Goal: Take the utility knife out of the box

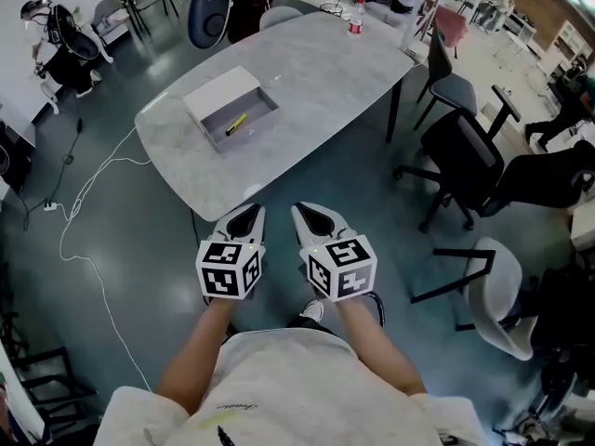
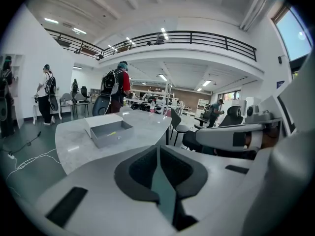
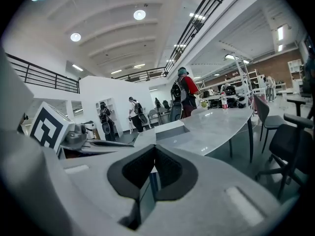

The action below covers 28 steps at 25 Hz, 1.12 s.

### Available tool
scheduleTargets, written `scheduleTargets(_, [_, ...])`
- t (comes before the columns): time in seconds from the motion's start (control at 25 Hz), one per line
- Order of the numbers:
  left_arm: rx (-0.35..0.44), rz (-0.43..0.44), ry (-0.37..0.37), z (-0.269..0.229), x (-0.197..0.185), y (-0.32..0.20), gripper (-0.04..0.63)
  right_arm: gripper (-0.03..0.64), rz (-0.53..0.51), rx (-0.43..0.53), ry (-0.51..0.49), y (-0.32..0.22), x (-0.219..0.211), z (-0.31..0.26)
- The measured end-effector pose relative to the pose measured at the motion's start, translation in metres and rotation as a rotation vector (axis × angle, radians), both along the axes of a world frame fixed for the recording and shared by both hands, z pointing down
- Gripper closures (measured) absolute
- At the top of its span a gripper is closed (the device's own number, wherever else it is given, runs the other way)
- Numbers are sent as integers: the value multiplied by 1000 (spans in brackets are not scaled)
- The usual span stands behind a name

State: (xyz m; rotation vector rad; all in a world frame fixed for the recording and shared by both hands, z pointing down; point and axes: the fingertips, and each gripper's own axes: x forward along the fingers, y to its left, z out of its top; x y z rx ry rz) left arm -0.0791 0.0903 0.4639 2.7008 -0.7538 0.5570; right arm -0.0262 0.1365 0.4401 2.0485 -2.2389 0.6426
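Observation:
An open grey box [image 1: 232, 112] with its white lid beside it sits on the left part of the marble table [image 1: 316, 82]. A yellow utility knife [image 1: 236, 124] lies inside it. Both grippers hang side by side short of the table's near edge, well apart from the box. My left gripper [image 1: 247, 216] has its jaws pressed together with nothing between them, and so does my right gripper [image 1: 309, 214]. In the left gripper view the box [image 2: 109, 131] and the knife [image 2: 112, 133] show ahead past the left gripper [image 2: 158, 149]. The right gripper view shows the box [image 3: 170, 130] beyond the right gripper [image 3: 154, 154].
A water bottle [image 1: 355, 17] stands at the table's far end. Black office chairs [image 1: 469, 161] and a white chair [image 1: 502, 295] stand to the right. A white cable [image 1: 84, 203] trails over the floor at left. People stand beyond the table [image 2: 118, 90].

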Motion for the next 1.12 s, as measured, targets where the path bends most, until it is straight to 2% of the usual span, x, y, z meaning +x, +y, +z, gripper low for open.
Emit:
scheduleTargets(0.36, [21,-68,-13,-4,32,-7,569,612,-73,5,-5,-7,35,0])
scheduleTargets(0.68, [17,-89,-19,1,53,-22,569,612,-87,-5,-11,-23,56,4])
scheduleTargets(1.12, [-6,-119,-23,18,82,-99,569,612,-120,-34,7,-98,83,18])
